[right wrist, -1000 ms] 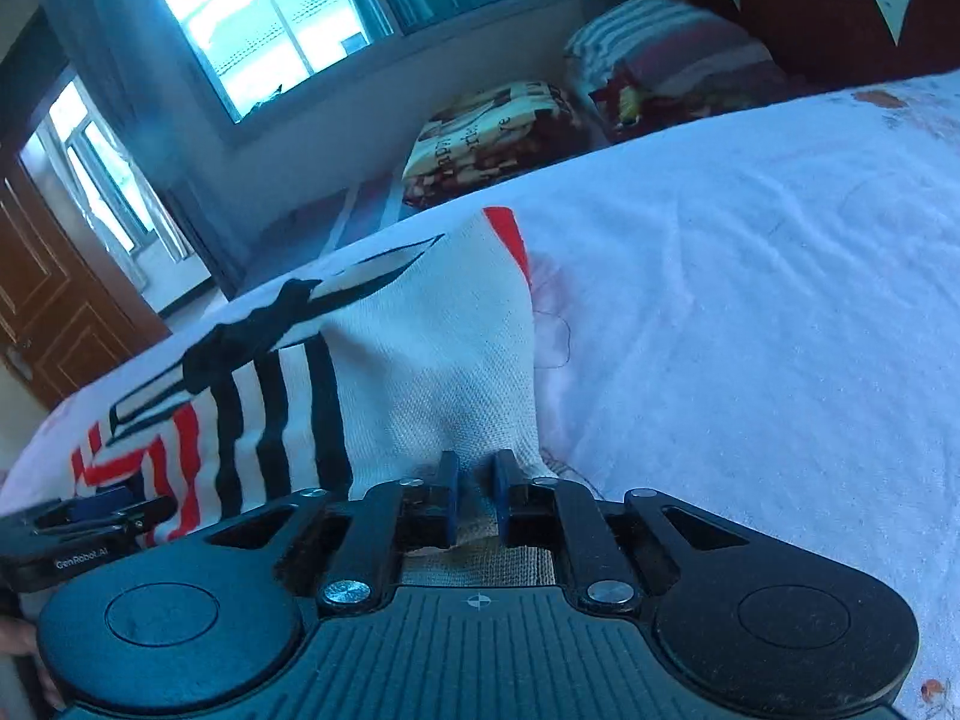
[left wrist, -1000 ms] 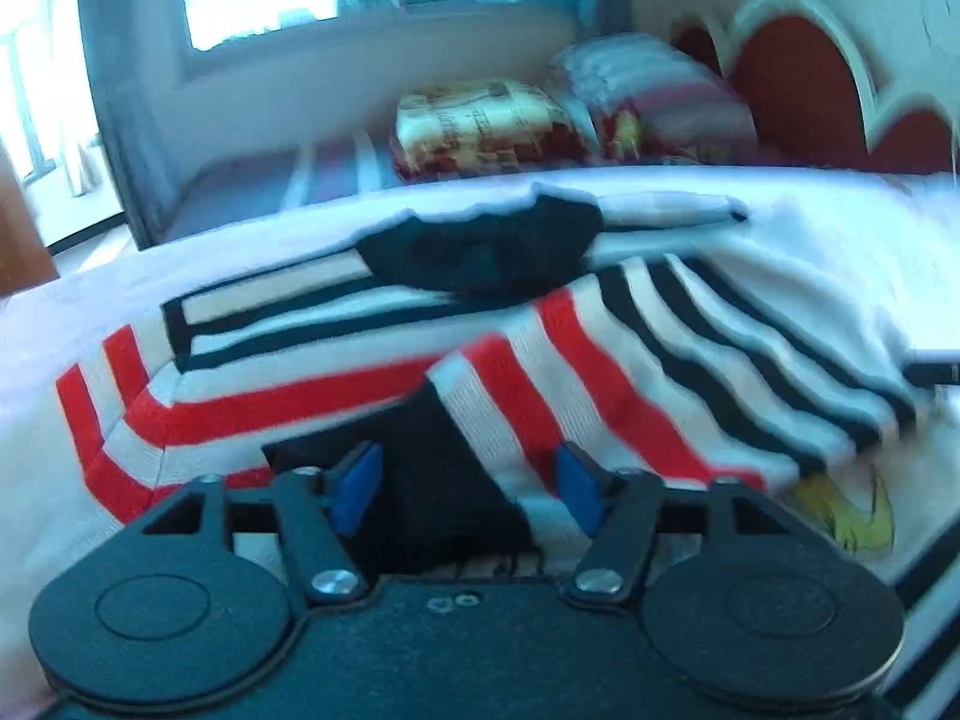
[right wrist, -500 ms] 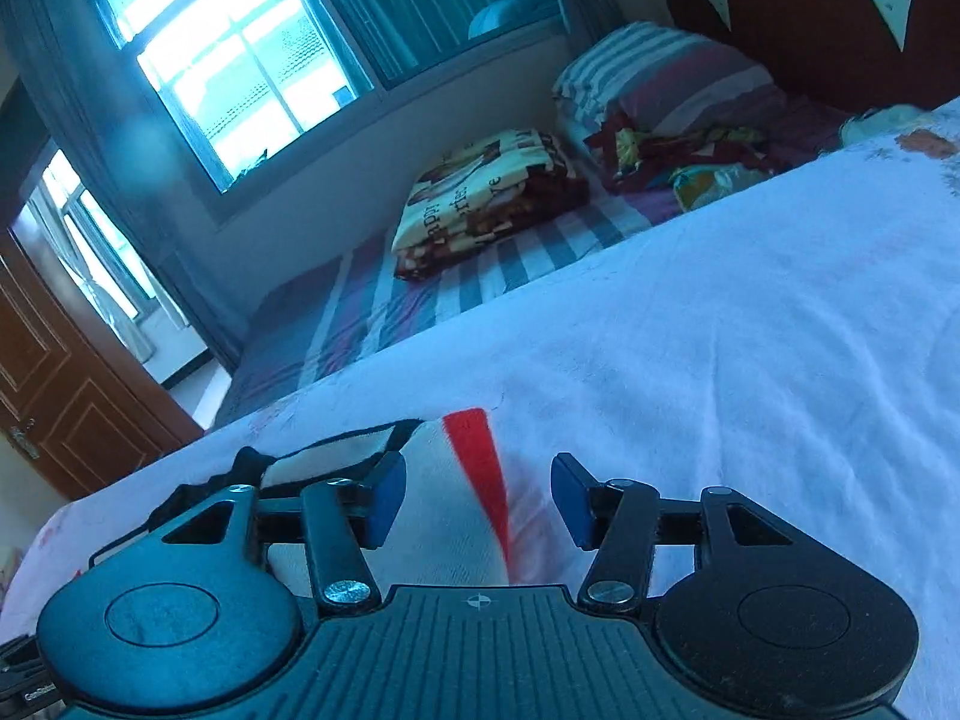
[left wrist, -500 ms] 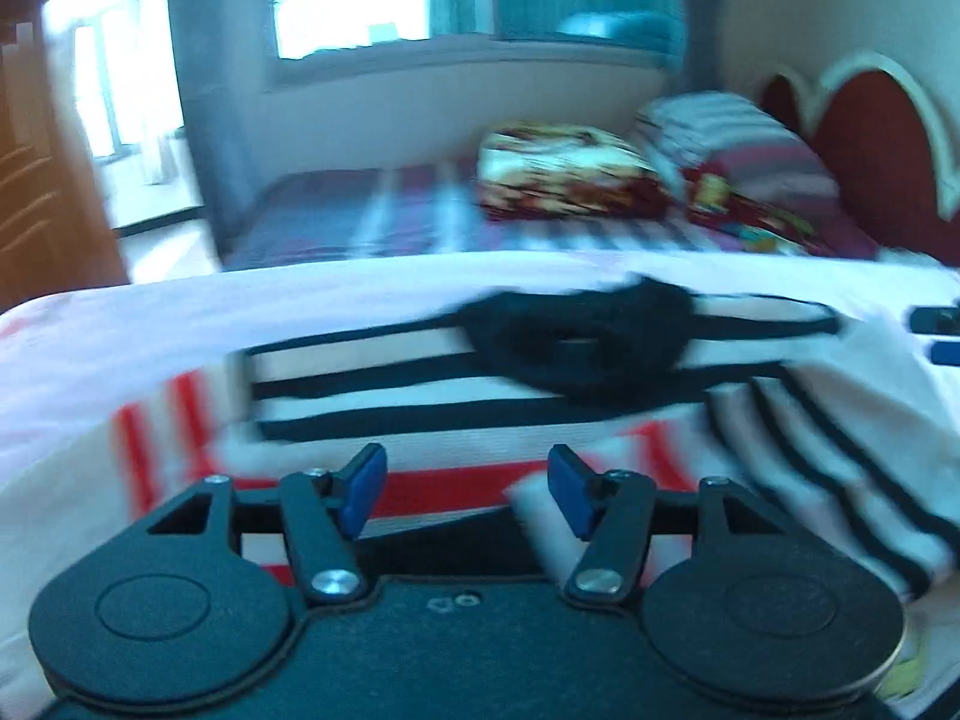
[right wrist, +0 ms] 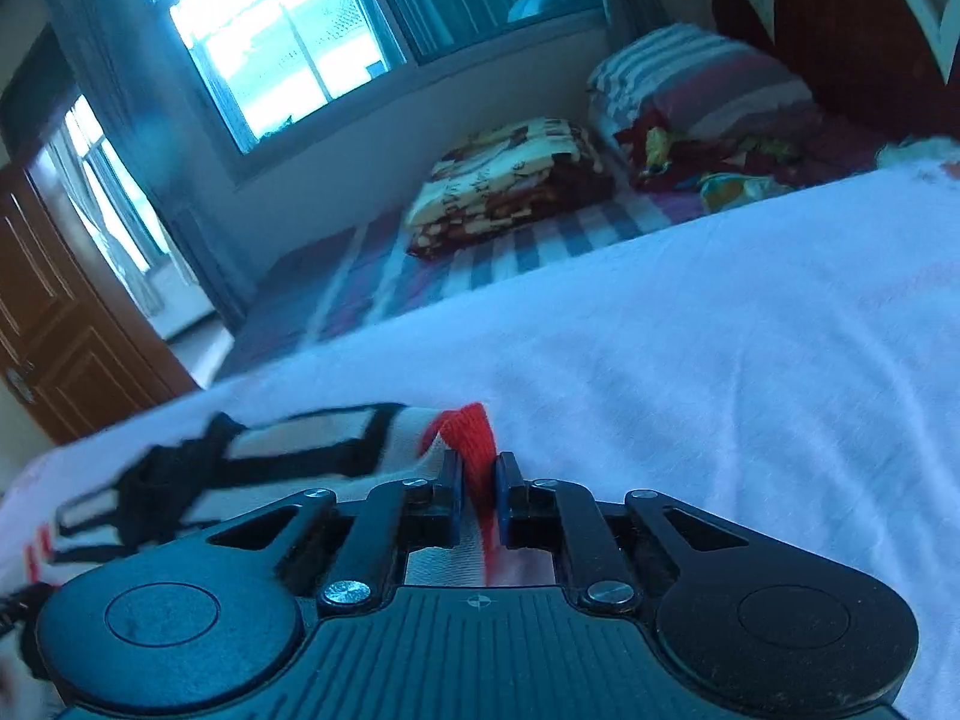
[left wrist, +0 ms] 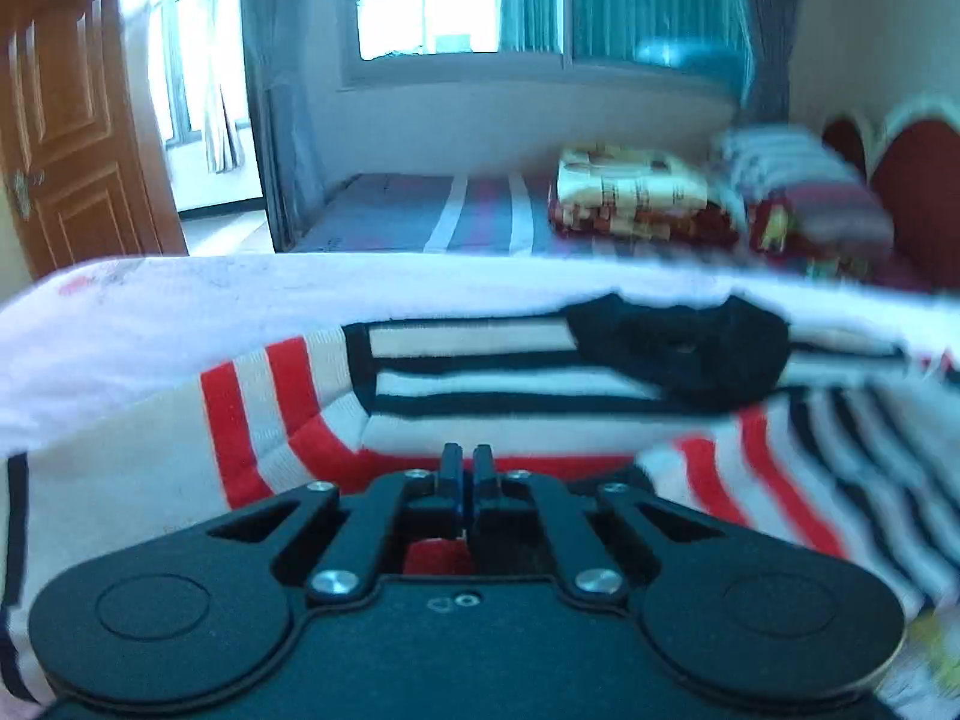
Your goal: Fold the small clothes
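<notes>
Both grippers clamp the striped sweater on the white bed

The left gripper (left wrist: pixel 467 468) has just snapped its jaws together on the sweater (left wrist: pixel 480 372) near its black collar (left wrist: pixel 678 354); the right gripper (right wrist: pixel 478 480) has just closed on the red-edged hem, likely readying a fold.

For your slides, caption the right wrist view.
Right gripper shut on the striped garment's red edge, on a white bedsheet.
</notes>
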Demonstrator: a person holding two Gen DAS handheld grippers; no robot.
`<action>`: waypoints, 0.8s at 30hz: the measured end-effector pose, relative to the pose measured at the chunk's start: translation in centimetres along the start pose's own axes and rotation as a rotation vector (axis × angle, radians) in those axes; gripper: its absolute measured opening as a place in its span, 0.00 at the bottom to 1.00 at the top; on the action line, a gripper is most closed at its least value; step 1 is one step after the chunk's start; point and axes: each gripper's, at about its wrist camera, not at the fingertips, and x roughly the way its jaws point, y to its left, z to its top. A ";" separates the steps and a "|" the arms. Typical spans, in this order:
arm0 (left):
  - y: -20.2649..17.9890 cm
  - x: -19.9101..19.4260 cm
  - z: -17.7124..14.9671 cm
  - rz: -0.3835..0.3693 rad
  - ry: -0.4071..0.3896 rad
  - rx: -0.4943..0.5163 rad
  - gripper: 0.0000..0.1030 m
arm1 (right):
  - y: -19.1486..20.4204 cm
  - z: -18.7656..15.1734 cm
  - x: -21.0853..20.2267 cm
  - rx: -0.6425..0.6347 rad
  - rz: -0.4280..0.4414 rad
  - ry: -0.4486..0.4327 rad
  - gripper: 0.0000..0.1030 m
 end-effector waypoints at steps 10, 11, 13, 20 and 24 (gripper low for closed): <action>-3.3 -4.0 0.9 -0.021 -0.152 0.063 0.51 | 4.3 -1.4 -4.3 -0.185 0.050 -0.067 0.18; -5.0 -3.9 0.9 -0.059 -0.160 0.109 0.52 | 5.5 -2.1 -4.0 -0.235 0.059 -0.053 0.18; -8.1 -2.8 0.6 -0.115 -0.128 0.195 0.56 | 7.1 -3.7 -2.3 -0.316 0.012 0.012 0.17; -6.8 -2.6 -0.8 -0.187 -0.042 0.066 0.55 | 7.9 -5.4 -5.0 -0.330 -0.011 -0.043 0.18; -6.8 -1.8 -1.7 -0.183 -0.016 0.103 0.60 | 8.5 -7.3 -3.7 -0.362 -0.067 0.046 0.19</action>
